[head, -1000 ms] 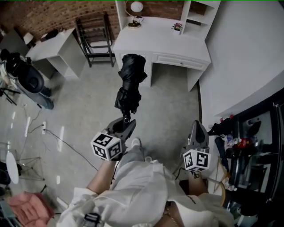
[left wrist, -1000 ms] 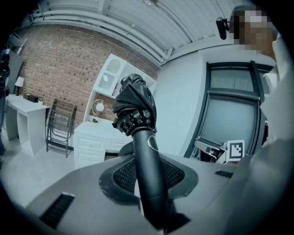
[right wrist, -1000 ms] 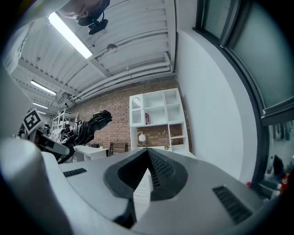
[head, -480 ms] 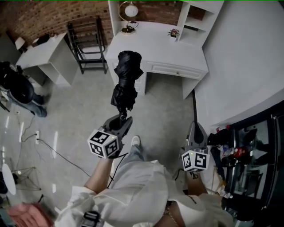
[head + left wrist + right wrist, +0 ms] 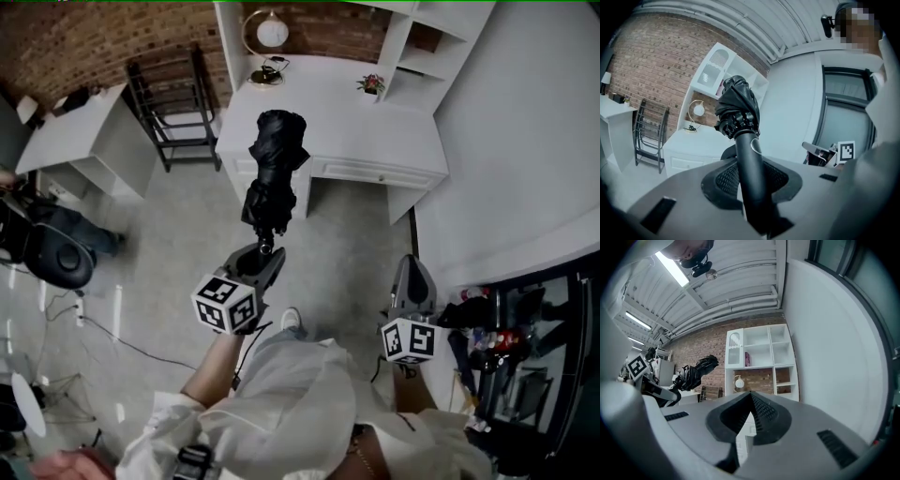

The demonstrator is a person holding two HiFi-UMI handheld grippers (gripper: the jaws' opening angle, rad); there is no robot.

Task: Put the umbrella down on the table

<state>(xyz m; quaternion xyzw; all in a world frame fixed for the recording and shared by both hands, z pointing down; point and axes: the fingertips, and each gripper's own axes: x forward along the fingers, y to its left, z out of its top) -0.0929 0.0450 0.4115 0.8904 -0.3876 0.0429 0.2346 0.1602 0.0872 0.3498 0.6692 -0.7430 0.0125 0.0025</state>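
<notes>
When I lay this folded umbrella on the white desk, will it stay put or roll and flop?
The umbrella will probably roll little: its black canopy is loosely bunched, so the folds should sag and damp it. The smooth round handle, clamped in the left gripper, looks rigid and possibly slippery. The table top looks flat.

**White table and grey floor**

White table with 1 front drawer, set against the brick wall. At its back left corner a round lamp, a small dark thing just beside it. Farther right a small flower pot, near the foot of the white shelf unit at the table's right end. To the left, well apart, a second table, also white. Between the 2, a black rack on the floor. Thin cables loose on the floor at the left.
</notes>
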